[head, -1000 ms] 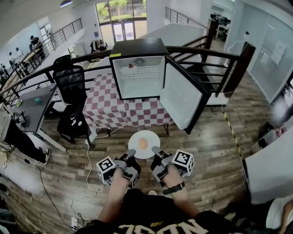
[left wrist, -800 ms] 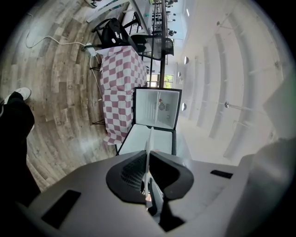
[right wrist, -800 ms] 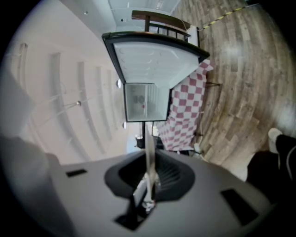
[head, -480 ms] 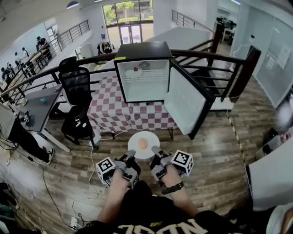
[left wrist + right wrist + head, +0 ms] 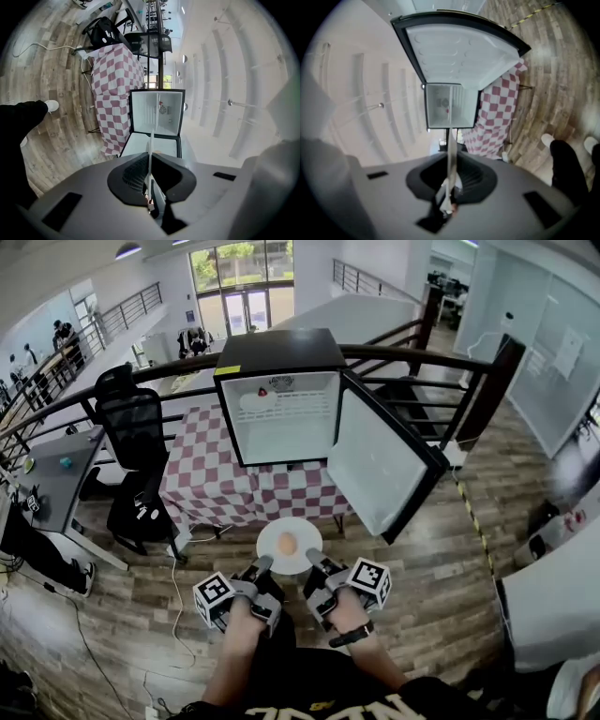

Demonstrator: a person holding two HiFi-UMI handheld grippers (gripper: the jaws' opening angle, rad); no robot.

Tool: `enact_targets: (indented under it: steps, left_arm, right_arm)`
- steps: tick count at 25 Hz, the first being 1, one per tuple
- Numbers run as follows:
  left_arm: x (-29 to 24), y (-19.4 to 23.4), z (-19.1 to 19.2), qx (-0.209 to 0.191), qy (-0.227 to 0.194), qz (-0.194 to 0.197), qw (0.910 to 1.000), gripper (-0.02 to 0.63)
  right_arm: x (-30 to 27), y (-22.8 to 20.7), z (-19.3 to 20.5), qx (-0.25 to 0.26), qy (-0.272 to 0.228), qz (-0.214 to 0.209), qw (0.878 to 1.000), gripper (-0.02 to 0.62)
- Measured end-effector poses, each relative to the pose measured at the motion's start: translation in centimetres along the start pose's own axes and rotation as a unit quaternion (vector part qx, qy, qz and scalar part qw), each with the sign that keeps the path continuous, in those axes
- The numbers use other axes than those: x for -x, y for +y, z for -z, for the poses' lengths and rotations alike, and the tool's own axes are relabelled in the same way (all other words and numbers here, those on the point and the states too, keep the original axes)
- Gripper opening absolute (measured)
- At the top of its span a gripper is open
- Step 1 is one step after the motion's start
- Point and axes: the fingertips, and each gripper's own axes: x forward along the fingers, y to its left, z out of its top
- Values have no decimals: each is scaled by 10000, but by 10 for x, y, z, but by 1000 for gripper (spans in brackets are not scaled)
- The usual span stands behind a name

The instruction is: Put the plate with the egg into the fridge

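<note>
White ceramic, the plate [image 5: 309,532] hangs in the air above the wooden floor, carrying the egg [image 5: 287,544] at its middle; the left gripper [image 5: 263,564] is clamped on the near-left rim and the right gripper [image 5: 314,559] on the near-right rim, each pair of jaws pinching the thin edge. The fridge [image 5: 281,418] stands straight ahead on the checked tablecloth [image 5: 220,486], apart from the plate, its cavity facing the person; its door [image 5: 380,460] swings out on the right, so the right gripper is likely to pass closer to it. Count: one plate; one egg; one fridge; two grippers, equally near.
</note>
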Motion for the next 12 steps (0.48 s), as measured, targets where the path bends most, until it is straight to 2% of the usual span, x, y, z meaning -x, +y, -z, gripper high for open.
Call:
enact_targets:
  steps: [2, 7, 12]
  left_arm:
    - [-20, -8, -15, 22, 58, 59, 10000, 34]
    - [-72, -38, -59, -474, 283, 98, 9984, 34]
    - [-117, -61, -107, -563, 450, 144, 9973, 34]
  right_arm:
    - [-21, 4, -12, 6, -81, -13, 10000, 43]
    - [-79, 25, -43, -12, -295, -55, 9995, 43]
    - [-138, 44, -67, 112, -450, -56, 9989, 42]
